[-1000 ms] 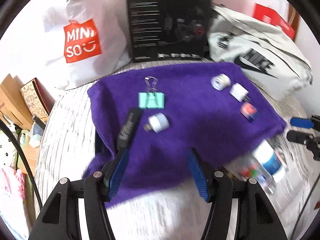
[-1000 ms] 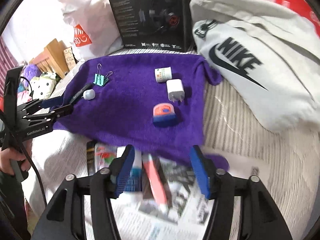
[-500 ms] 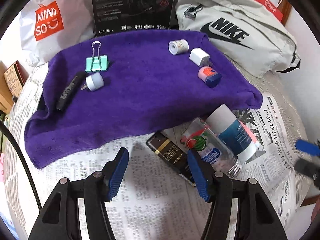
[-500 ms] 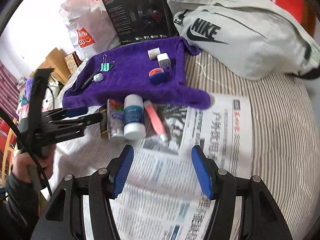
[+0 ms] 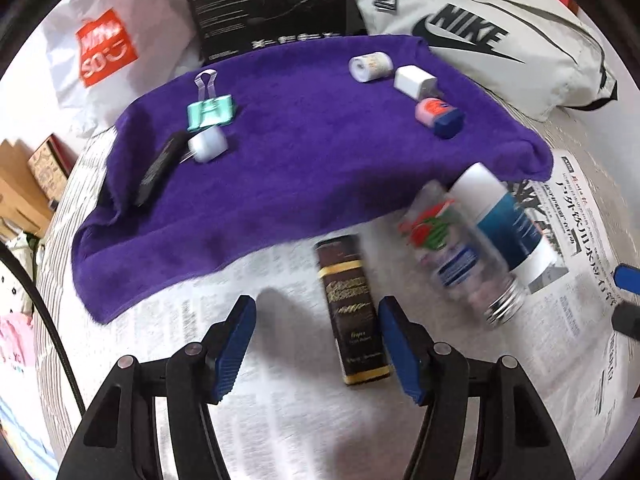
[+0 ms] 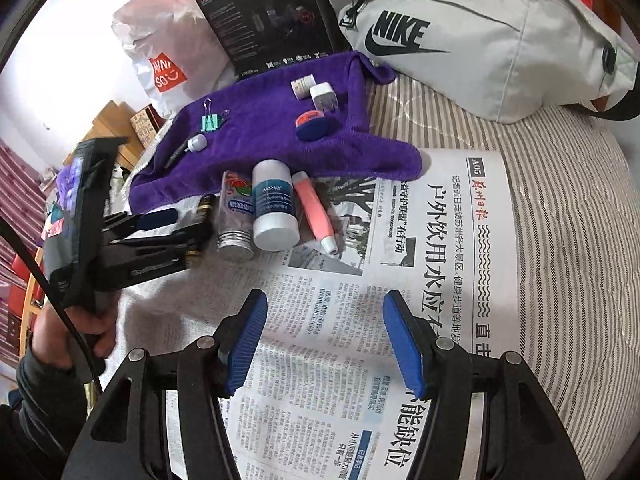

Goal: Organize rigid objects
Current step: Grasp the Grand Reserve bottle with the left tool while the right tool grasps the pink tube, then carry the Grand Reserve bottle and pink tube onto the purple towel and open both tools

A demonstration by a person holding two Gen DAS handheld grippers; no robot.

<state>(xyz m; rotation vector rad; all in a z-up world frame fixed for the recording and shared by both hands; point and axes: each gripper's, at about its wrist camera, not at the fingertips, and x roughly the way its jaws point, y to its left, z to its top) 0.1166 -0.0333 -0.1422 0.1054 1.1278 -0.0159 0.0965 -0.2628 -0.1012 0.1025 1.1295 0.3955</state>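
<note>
A brown chocolate bar (image 5: 352,308) lies on newspaper (image 5: 280,400) beside a clear jar (image 5: 456,256), a white-and-blue bottle (image 5: 504,220) and a pink tube (image 6: 314,210). My left gripper (image 5: 316,344) is open with its jaws either side of the bar's near end. It shows from the side in the right wrist view (image 6: 176,228). My right gripper (image 6: 324,344) is open and empty above the newspaper (image 6: 440,280). On the purple towel (image 5: 300,152) lie a green binder clip (image 5: 210,112), a black pen (image 5: 158,166), a small white cap (image 5: 208,146), a tape roll (image 5: 370,66), a white charger (image 5: 414,80) and a pink-and-blue item (image 5: 438,114).
A grey Nike bag (image 6: 480,36), a black headset box (image 6: 268,12) and a white Miniso bag (image 5: 104,44) stand behind the towel. Wooden boxes (image 5: 24,184) sit at the left. The surface is a striped bed cover (image 6: 560,200).
My left gripper has moved back from over the towel and down to the chocolate bar. My right gripper has pulled back and right over the newspaper. Both stay open.
</note>
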